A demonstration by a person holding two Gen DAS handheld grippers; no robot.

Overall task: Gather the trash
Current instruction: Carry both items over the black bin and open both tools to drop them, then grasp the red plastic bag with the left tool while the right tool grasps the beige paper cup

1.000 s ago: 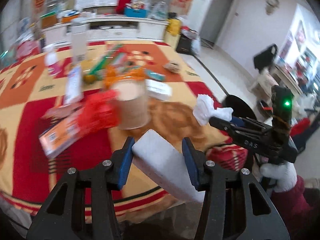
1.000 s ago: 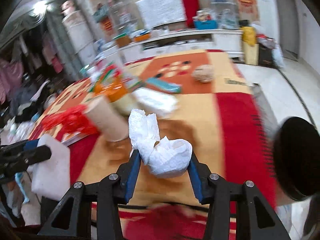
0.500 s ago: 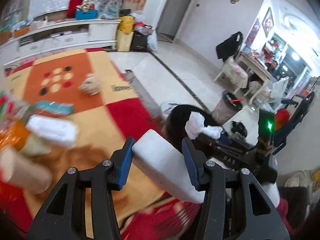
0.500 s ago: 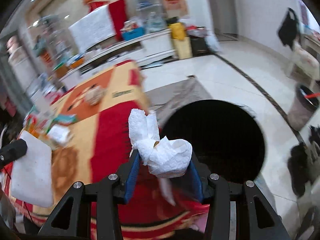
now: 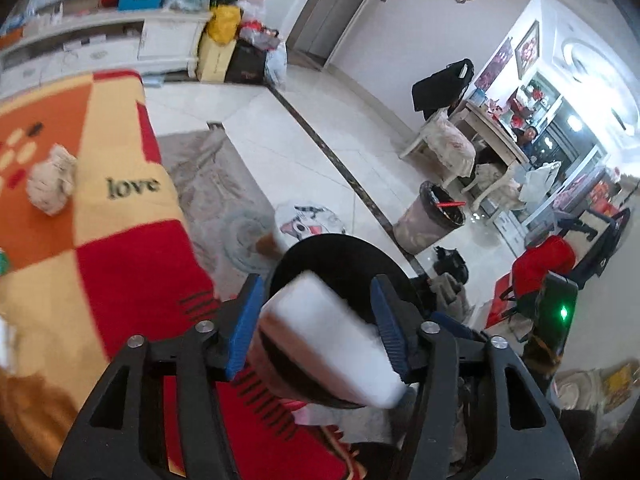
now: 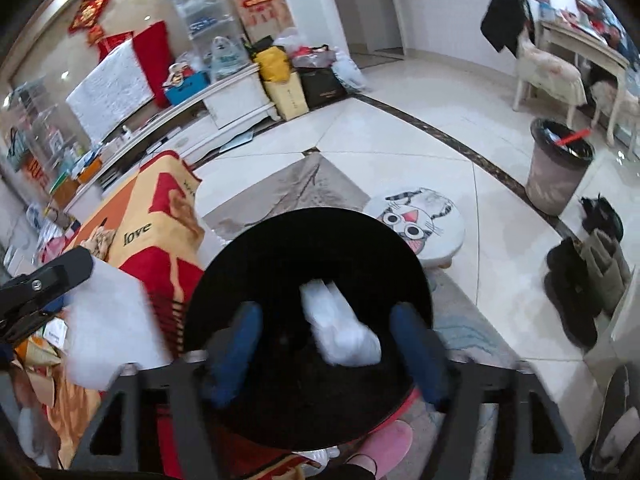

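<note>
Currently, by component:

Left claw: fingers spread apart, blue pads facing inward; the white foam block lies between them, blurred, with a gap visible at the right pad. Contact at the left pad cannot be determined.

White foam block: positioned over the mouth of the black bin, its far end above the opening. In the right wrist view the same block sits at the left of the bin rim, beside the table's near edge.

Right claw: fingers apart, blue pads wide of the load, both blurred.

Crumpled white tissue: between the right claw's fingers, touching neither pad, set against the dark interior of the black bin.

Black bin: round, open top, standing on the floor just beside the table's near right corner.

Table: covered with a red, orange and yellow checked cloth bearing the word "love" near its right edge.

Beige crumpled wad: resting on the cloth, toward the far right part of the table, well apart from both claws.

Cat-face stool: on the floor just behind the black bin.

Second waste bin: lined with a dark bag, a red straw showing, well apart on the tiled floor.
</note>
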